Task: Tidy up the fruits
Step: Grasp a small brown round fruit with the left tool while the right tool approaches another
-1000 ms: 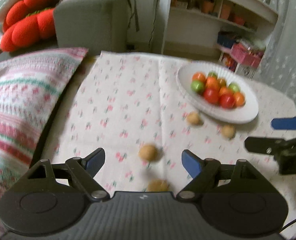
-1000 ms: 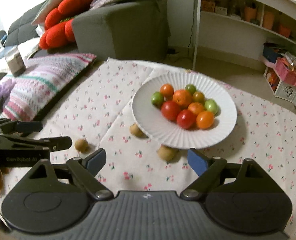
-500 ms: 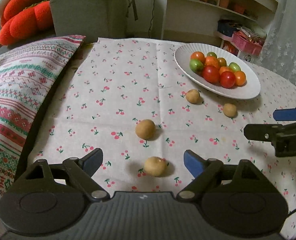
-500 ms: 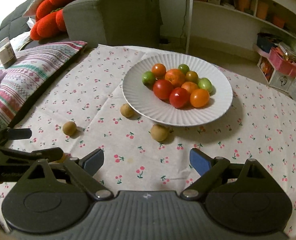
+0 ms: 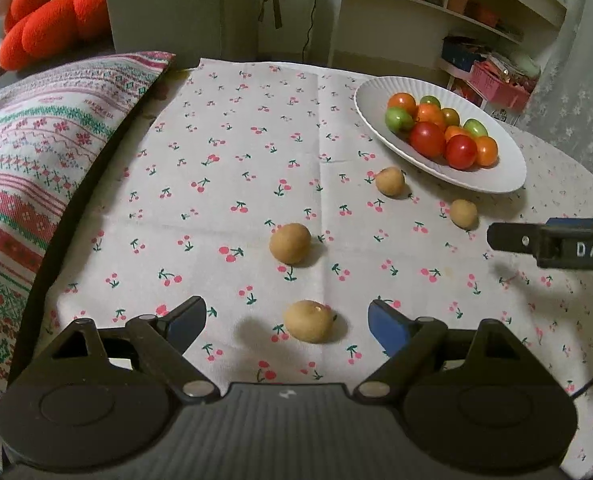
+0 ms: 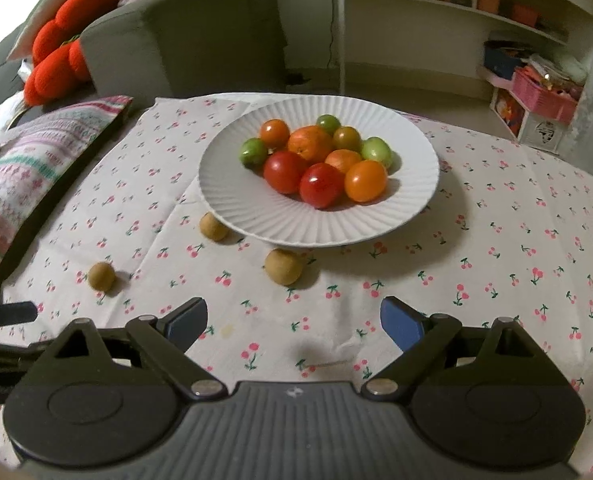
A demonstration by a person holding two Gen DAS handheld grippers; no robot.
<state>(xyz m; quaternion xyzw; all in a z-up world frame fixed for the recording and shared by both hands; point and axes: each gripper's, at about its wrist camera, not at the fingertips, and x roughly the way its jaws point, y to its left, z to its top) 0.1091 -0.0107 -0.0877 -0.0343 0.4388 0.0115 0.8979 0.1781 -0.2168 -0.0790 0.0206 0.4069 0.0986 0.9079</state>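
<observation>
Right, left tongs [image 5: 284, 318] are wide open w/ nothing held, low over the nearest brown fruit [image 5: 308, 321], which sits btwn the pads near the tablecloth's [image 5: 232, 152] front edge. Right tongs [image 6: 292, 320] are also open & empty, short of the brown fruit by the plate rim [image 6: 283, 266]. Plate [image 6: 256, 216] of tomatoes [image 6: 320, 160] sits toward the far right corner. Best approach, I'd say: centre the pads on the fruit's widest part, drop till nearly touching cloth, squeeze gently since round fruit probably rolls or squirts out.

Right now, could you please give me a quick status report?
Left gripper open around nearest brown fruit. Right gripper open, empty. Tomatoes plated. Nothing blocking.
</observation>
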